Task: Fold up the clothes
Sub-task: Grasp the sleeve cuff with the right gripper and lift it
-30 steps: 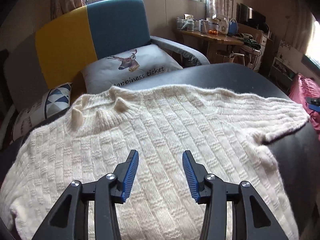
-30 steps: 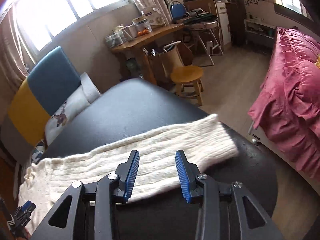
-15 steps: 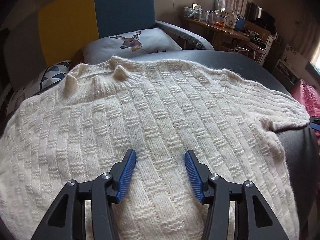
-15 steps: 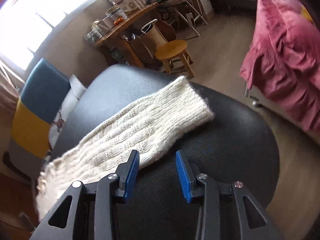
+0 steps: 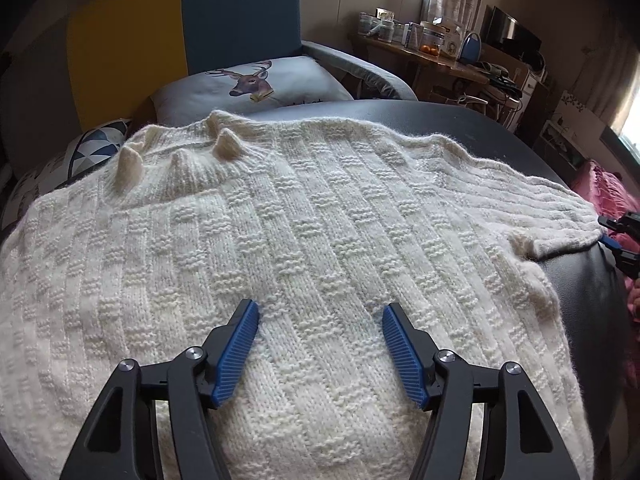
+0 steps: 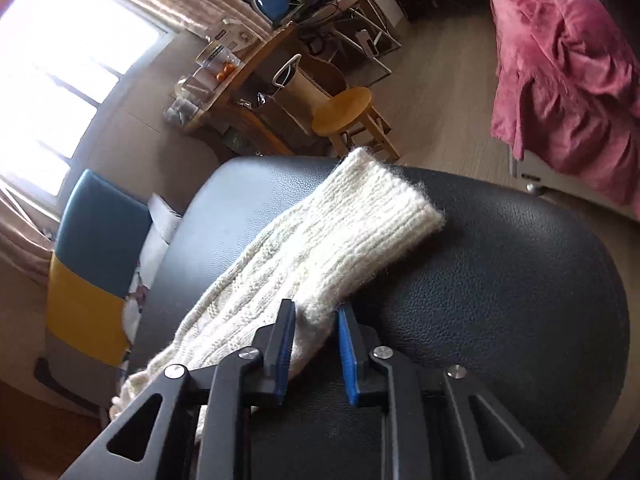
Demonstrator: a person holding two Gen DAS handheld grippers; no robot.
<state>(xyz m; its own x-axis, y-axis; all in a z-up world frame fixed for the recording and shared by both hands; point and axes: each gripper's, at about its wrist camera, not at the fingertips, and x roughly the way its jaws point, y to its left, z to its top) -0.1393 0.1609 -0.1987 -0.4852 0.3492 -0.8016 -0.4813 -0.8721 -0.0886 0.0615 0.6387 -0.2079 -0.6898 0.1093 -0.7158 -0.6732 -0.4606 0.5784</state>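
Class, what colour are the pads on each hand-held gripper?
Blue, ribbed pads; clearest in the left wrist view.

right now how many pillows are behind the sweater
2. The deer pillow lies on the sofa seat just past the collar; a triangle-print pillow sits to its left, partly hidden by the sweater. More could be hidden.

sweater (image 5: 304, 240) hem — cut off below

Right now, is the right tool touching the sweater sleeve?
Touching. The right wrist view shows the right tool with the sweater sleeve's lower edge pinched between its blue pads; its jaws have just been closing.
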